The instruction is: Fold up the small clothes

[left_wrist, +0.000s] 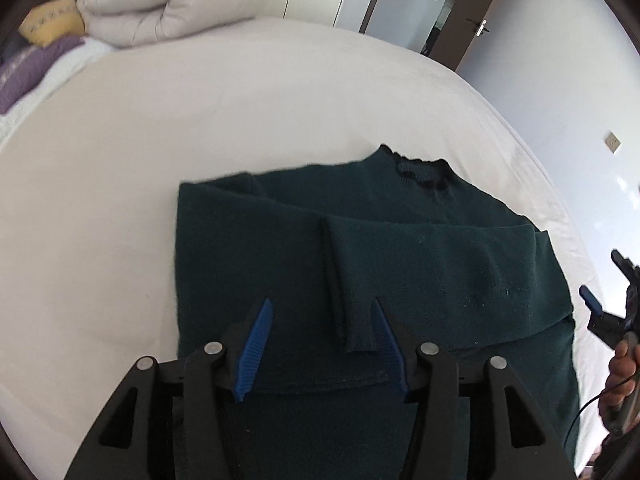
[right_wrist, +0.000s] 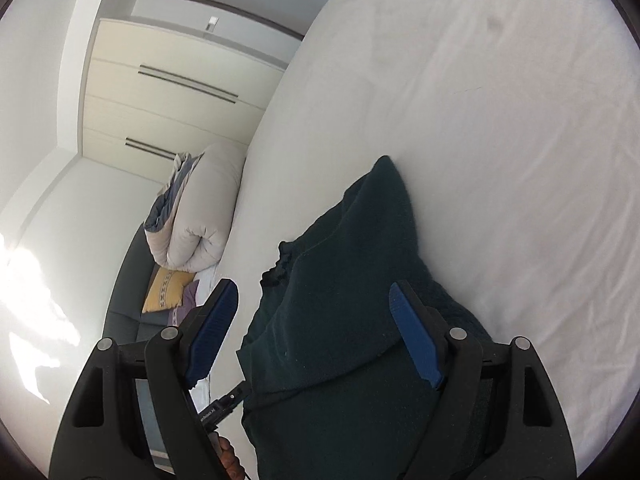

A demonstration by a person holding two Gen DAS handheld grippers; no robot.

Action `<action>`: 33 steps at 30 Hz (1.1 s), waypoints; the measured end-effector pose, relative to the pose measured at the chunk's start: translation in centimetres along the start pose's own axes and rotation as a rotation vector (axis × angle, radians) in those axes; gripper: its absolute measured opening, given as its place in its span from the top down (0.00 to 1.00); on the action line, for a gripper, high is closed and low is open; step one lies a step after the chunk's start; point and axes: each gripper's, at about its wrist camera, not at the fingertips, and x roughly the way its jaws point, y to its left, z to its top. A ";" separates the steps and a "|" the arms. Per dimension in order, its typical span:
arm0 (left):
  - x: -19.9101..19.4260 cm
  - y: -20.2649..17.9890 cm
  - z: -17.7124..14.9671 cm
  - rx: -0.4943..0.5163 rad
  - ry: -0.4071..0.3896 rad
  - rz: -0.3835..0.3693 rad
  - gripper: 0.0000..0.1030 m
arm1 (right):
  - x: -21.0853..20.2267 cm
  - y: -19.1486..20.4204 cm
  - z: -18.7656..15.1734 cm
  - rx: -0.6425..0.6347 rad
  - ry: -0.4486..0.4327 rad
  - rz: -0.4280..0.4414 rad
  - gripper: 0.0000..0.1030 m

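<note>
A dark green sweater point(left_wrist: 400, 264) lies flat on the white bed point(left_wrist: 200, 128), collar point(left_wrist: 424, 174) at the far side, with a sleeve folded across its front. The sleeve's cuff point(left_wrist: 356, 332) lies between the blue pads of my left gripper point(left_wrist: 322, 302), which is open just above the cloth and presses on nothing. My right gripper point(right_wrist: 312, 286) is open wide over the sweater point(right_wrist: 340, 340) near its collar side, holding nothing. In the left wrist view the right gripper's blue fingertip point(left_wrist: 590, 298) shows at the right edge, off the sweater's side.
A folded beige duvet point(left_wrist: 168, 4) and a yellow pillow point(left_wrist: 52, 24) with a purple one point(left_wrist: 28, 68) lie at the bed's far left. Wardrobe doors point(right_wrist: 176, 92) and a brown door point(left_wrist: 476, 20) stand beyond. A person's hand point(left_wrist: 622, 364) holds the right gripper.
</note>
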 end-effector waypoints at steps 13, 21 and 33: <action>6.3 -2.0 -0.7 0.104 -0.041 -0.032 0.44 | 8.5 -2.8 4.0 -0.063 0.089 -0.028 0.27; 3.4 0.1 -1.8 0.072 -0.021 -0.065 0.45 | 1.7 -4.3 0.2 -0.067 0.025 -0.068 0.25; -9.9 9.8 -16.6 -0.176 0.052 -0.115 0.21 | -15.7 -6.0 -12.4 -0.177 0.087 -0.217 0.25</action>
